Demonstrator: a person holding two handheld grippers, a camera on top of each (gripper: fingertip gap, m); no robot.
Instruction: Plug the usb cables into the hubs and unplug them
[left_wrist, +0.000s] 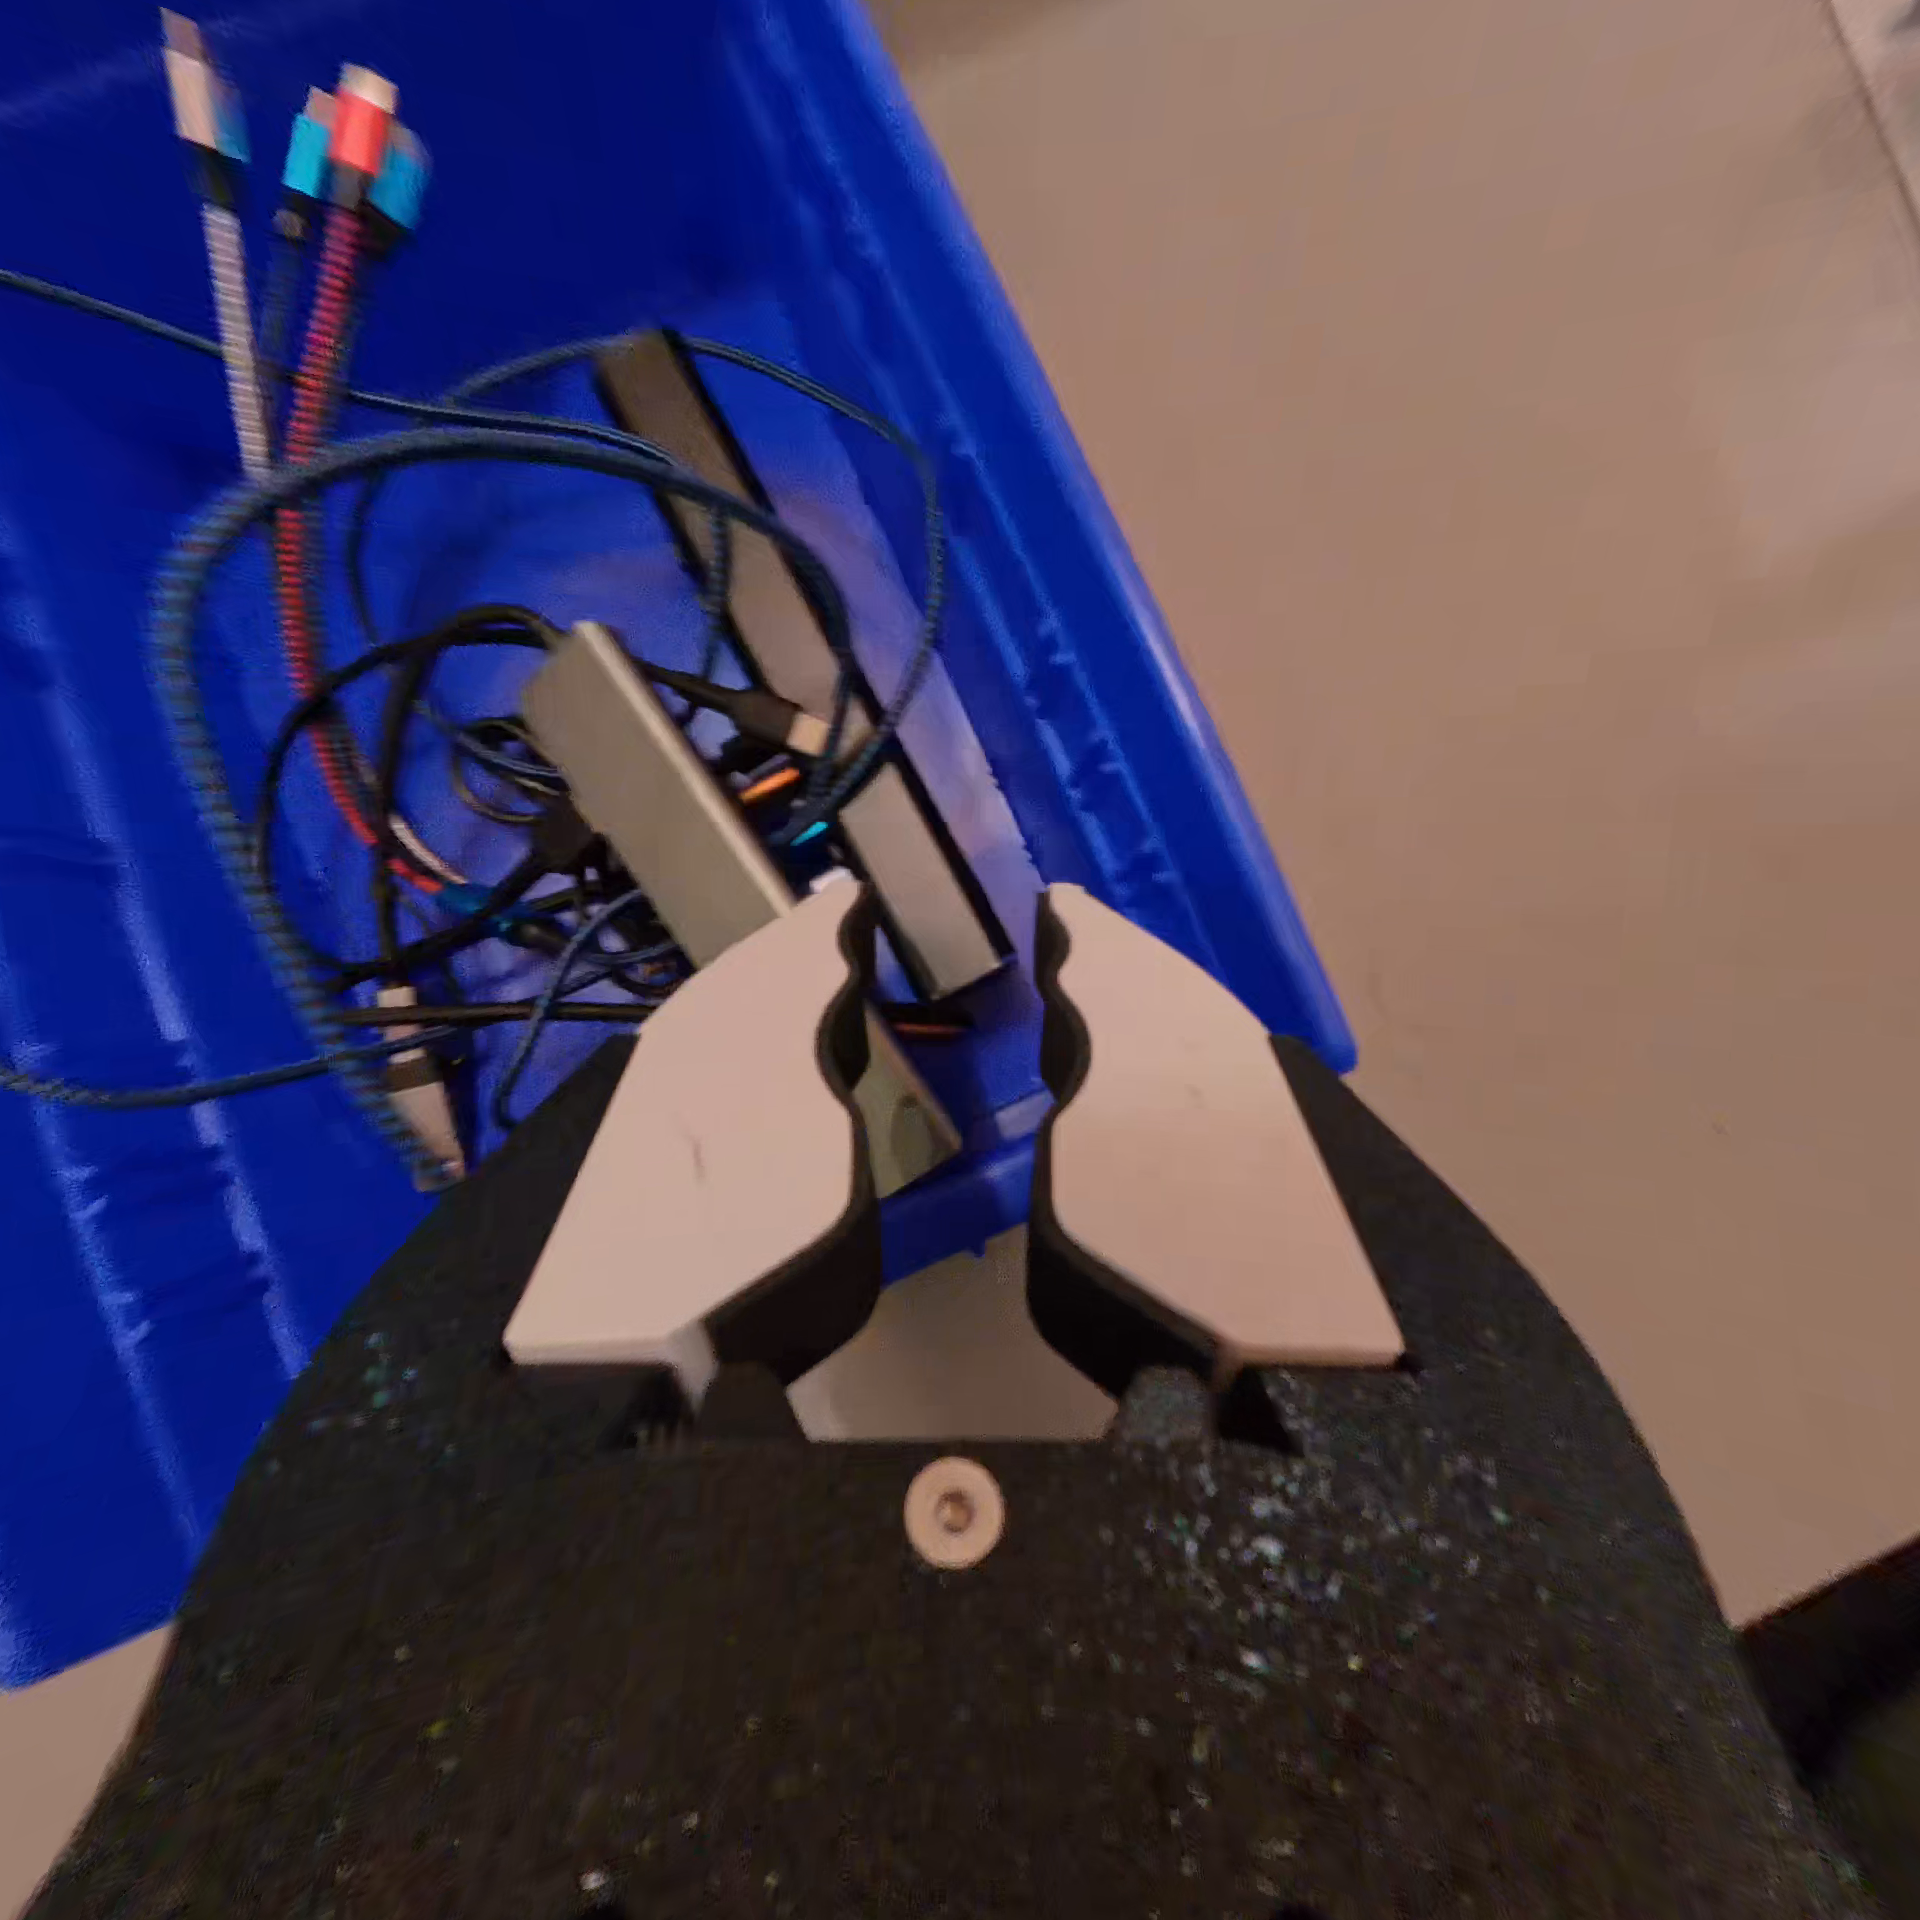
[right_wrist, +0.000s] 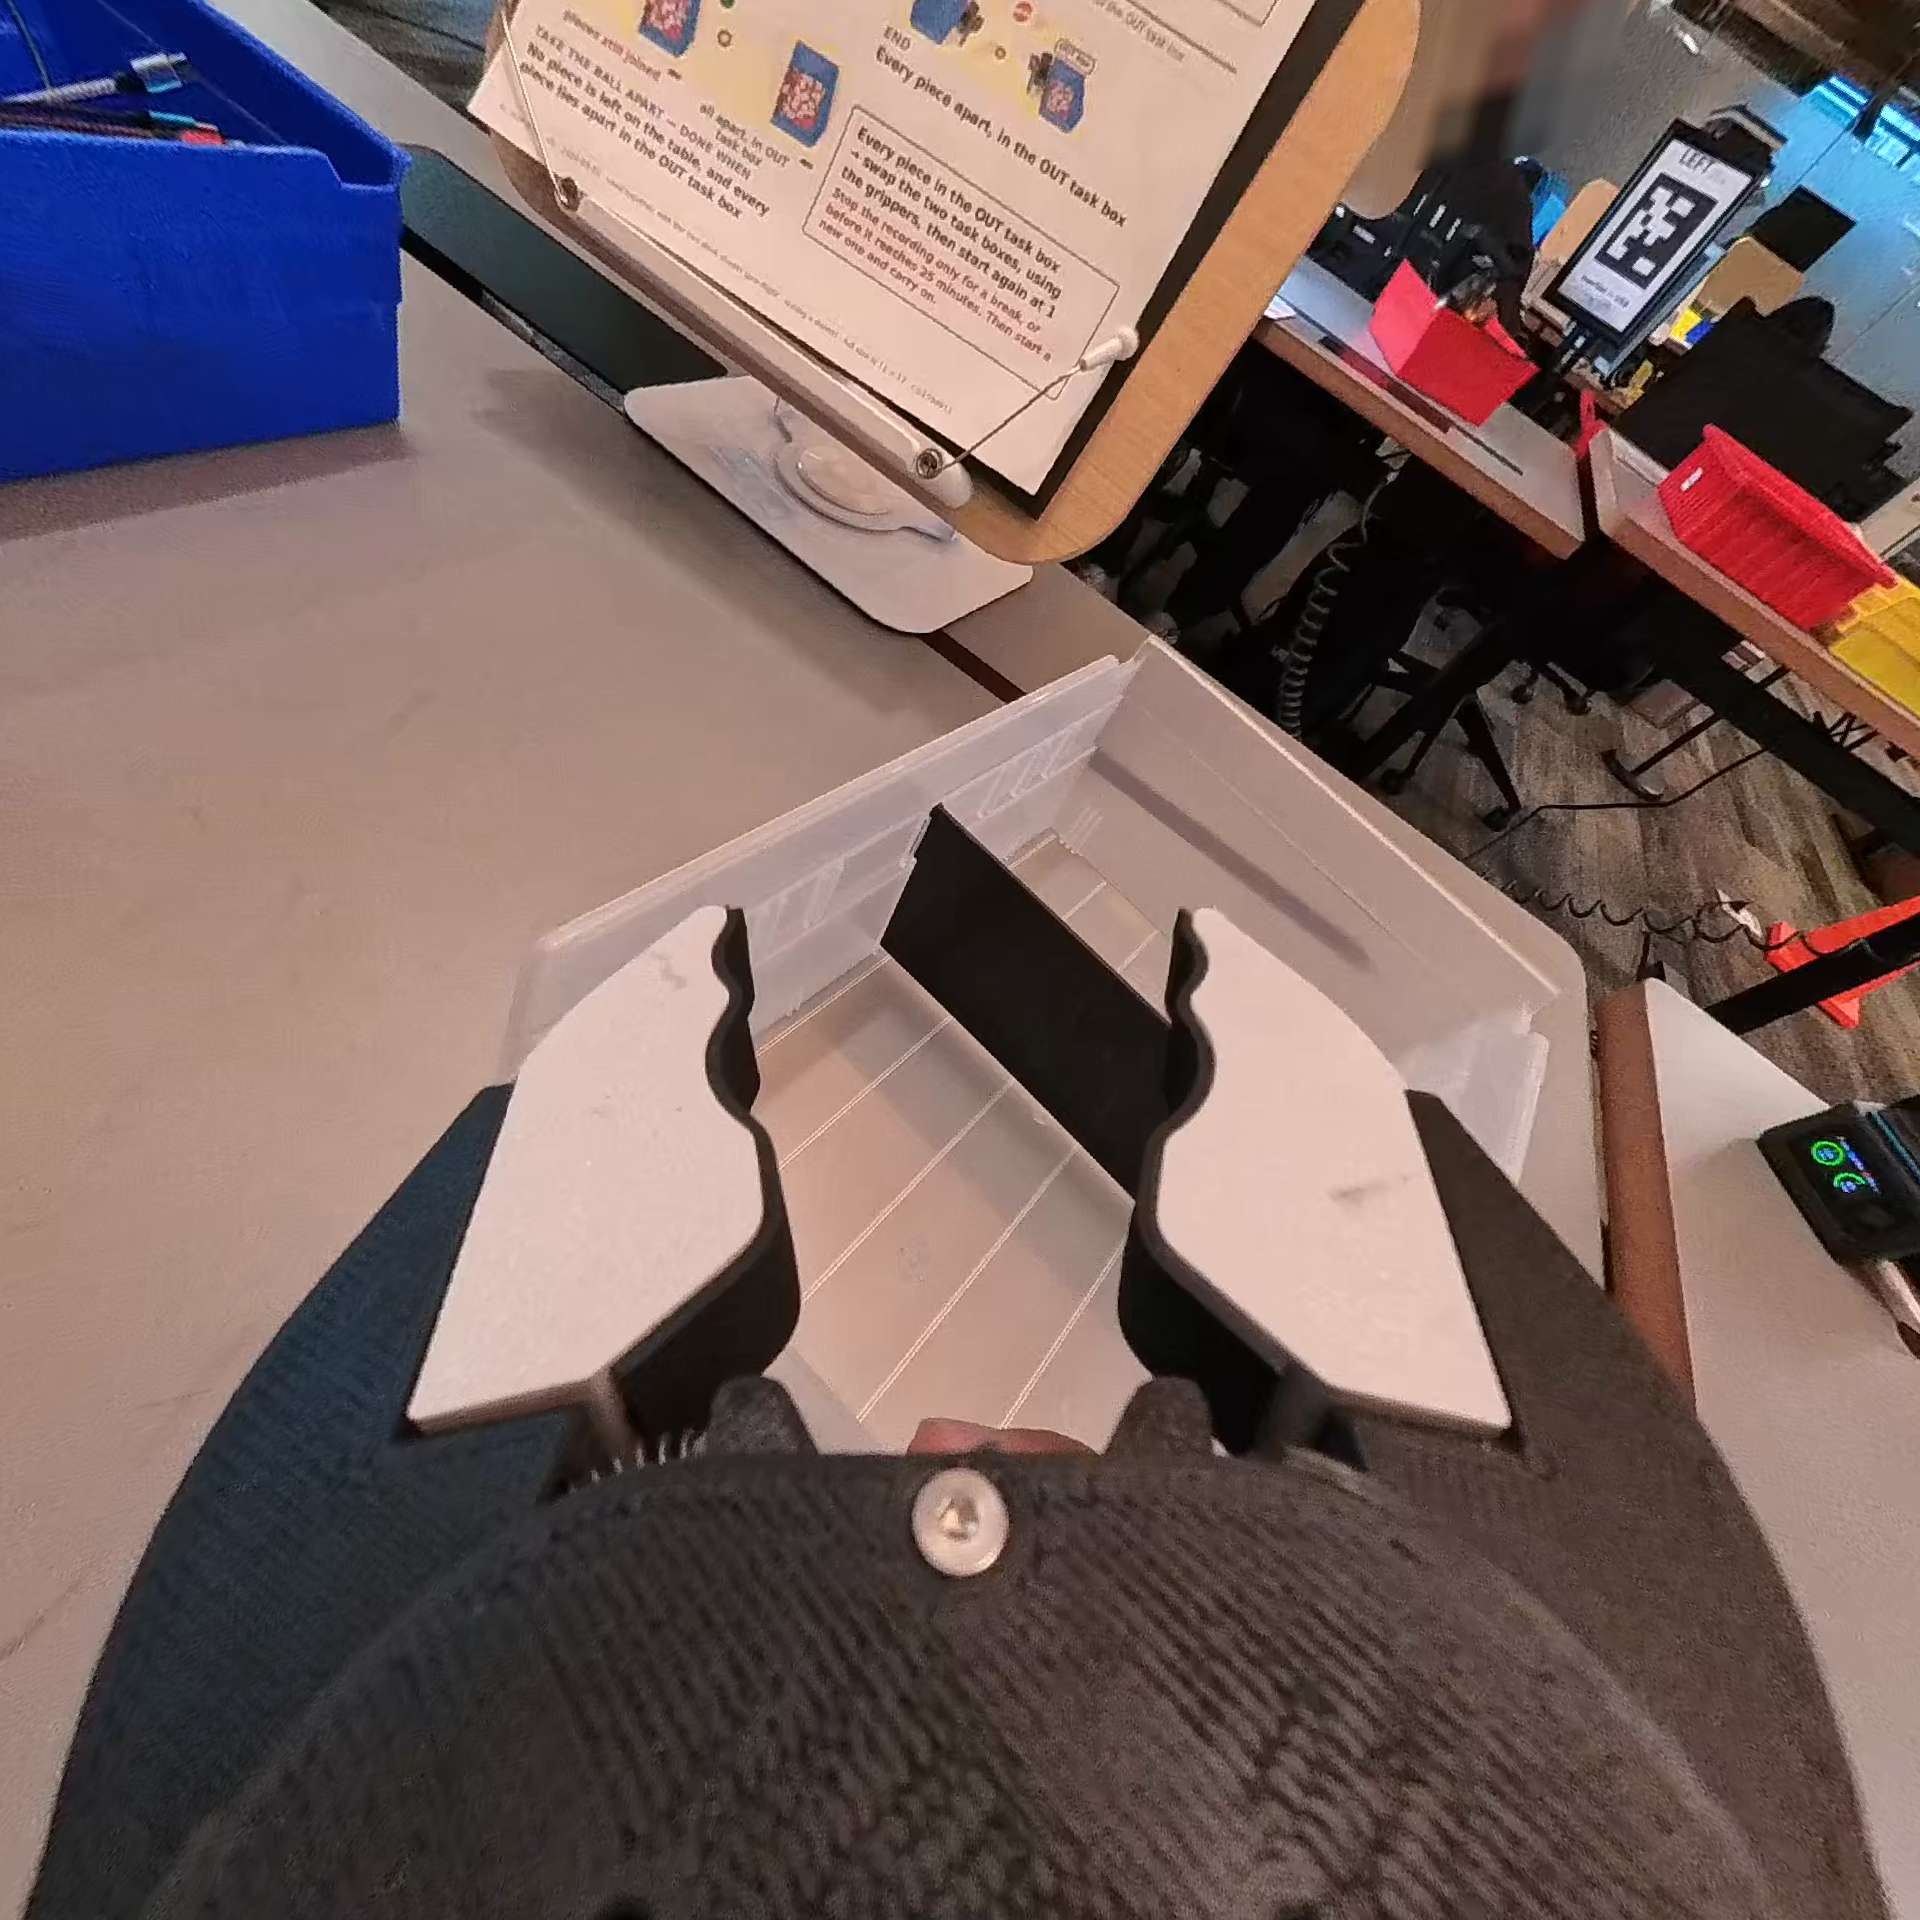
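In the left wrist view a blue bin (left_wrist: 1039, 520) holds two grey USB hubs and a tangle of braided cables (left_wrist: 208, 727). The nearer hub (left_wrist: 665, 790) lies slanted, its near end showing between my left gripper's fingers. The longer hub (left_wrist: 790, 644) lies beside it along the bin wall. Loose plugs in silver (left_wrist: 192, 94), red (left_wrist: 358, 130) and blue (left_wrist: 307, 156) lie at the bin's far left. My left gripper (left_wrist: 951, 904) is open, right over the hubs' near ends. My right gripper (right_wrist: 956, 925) is open and empty above a clear plastic box (right_wrist: 1299, 831).
The clear box has a black divider (right_wrist: 1029, 987) and sits at the grey table's (right_wrist: 260, 779) right edge. The blue bin (right_wrist: 156, 291) is at the far left in the right wrist view. A stand with an instruction sheet (right_wrist: 883, 208) is behind. Other desks with red bins (right_wrist: 1766, 530) lie beyond.
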